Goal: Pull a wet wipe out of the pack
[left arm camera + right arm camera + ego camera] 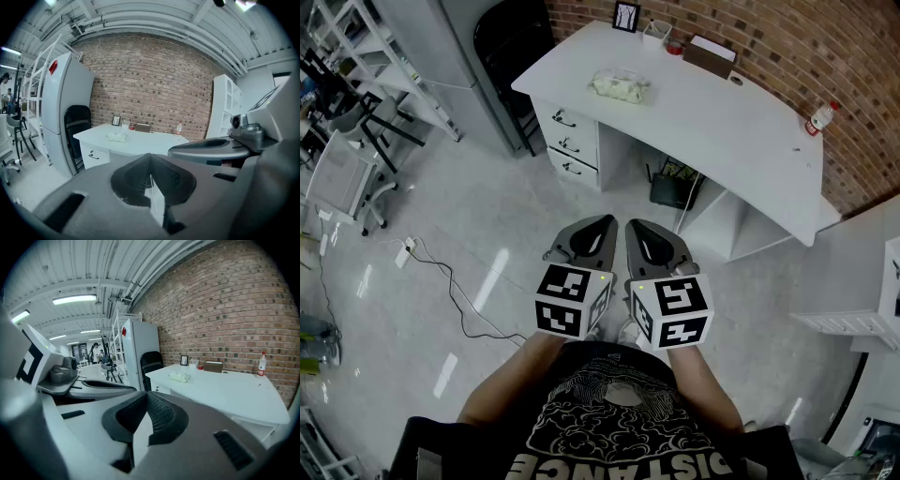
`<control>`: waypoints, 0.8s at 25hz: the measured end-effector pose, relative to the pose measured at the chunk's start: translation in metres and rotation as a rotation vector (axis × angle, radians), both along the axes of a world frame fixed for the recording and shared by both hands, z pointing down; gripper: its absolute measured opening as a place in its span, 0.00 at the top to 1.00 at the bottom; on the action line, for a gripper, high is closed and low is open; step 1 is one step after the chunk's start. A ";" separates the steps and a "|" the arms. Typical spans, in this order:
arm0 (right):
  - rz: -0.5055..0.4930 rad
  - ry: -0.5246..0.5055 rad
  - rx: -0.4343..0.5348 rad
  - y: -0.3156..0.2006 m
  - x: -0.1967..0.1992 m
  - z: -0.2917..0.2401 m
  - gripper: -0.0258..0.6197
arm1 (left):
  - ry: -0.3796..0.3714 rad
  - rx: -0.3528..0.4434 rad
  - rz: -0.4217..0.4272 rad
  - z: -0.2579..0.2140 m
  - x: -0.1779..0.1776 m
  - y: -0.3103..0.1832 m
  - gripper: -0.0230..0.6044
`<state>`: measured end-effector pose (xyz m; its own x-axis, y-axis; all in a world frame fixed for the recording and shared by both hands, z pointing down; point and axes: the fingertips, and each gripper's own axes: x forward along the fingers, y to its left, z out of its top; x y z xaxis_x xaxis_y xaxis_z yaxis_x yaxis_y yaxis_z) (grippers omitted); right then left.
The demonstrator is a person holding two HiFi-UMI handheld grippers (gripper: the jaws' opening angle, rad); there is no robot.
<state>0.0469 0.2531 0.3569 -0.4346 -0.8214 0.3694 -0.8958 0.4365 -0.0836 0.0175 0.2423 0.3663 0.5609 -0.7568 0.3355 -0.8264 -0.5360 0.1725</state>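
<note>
The wet wipe pack (621, 86) is a pale, soft packet lying on the left part of the white desk (741, 131), far ahead of both grippers. It shows small in the left gripper view (116, 137) and in the right gripper view (179, 377). I hold my left gripper (592, 230) and my right gripper (642, 234) side by side close to my body, above the floor and well short of the desk. The jaws of the left gripper (150, 161) and of the right gripper (147, 399) are shut, with nothing between them.
On the desk's far side stand a picture frame (626, 16), a brown box (710, 58) and a bottle (821, 117). Drawers (572, 141) sit under its left end, a black chair (511, 37) beside it. A cable (455, 291) trails across the floor at left.
</note>
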 end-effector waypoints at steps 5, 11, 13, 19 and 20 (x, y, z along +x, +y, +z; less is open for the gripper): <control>0.005 -0.008 -0.006 -0.006 -0.017 0.003 0.93 | 0.000 -0.004 0.019 0.002 -0.013 -0.006 0.95; 0.036 0.001 -0.006 -0.016 -0.039 0.006 0.93 | 0.002 0.001 0.049 0.005 -0.034 -0.016 0.95; 0.045 0.007 -0.004 -0.019 -0.046 0.006 0.93 | 0.004 0.004 0.061 0.004 -0.041 -0.019 0.95; 0.056 0.026 0.005 -0.030 -0.064 0.009 0.93 | 0.007 0.005 0.083 0.009 -0.056 -0.029 0.95; 0.054 0.025 0.004 -0.031 -0.066 0.010 0.93 | 0.008 0.003 0.082 0.009 -0.059 -0.031 0.95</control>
